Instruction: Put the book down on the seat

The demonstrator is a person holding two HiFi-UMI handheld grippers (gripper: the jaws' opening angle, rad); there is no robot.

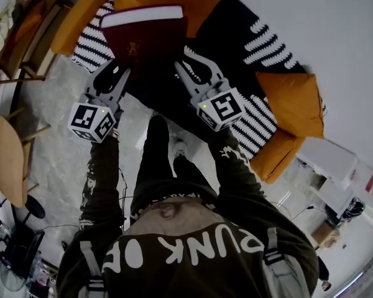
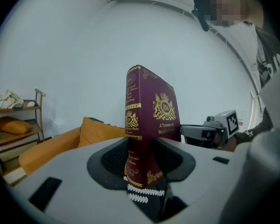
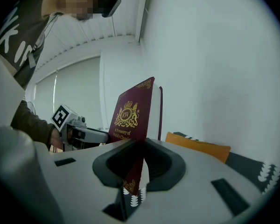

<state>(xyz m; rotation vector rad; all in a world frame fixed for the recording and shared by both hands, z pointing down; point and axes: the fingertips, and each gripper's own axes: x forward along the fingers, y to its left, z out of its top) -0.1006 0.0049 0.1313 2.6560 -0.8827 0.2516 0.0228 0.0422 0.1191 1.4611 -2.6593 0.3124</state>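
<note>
The book (image 2: 149, 120) is pinched at its lower corner, spine side, by the fingers (image 2: 109, 158) of the left gripper (image 2: 142, 171). Its opposite edge is clamped between the closed fingers (image 3: 158, 164) of the right gripper (image 3: 135, 171). In the head view it is held at upper centre, over the dark striped blanket (image 1: 236, 30) on the orange sofa (image 1: 93, 5). Open seat is seen right of the book, bounded by a cushion (image 1: 292, 98) at right. A gold "RW" crest and "A Treasury of World's…" are read on the maroon cover.
</note>
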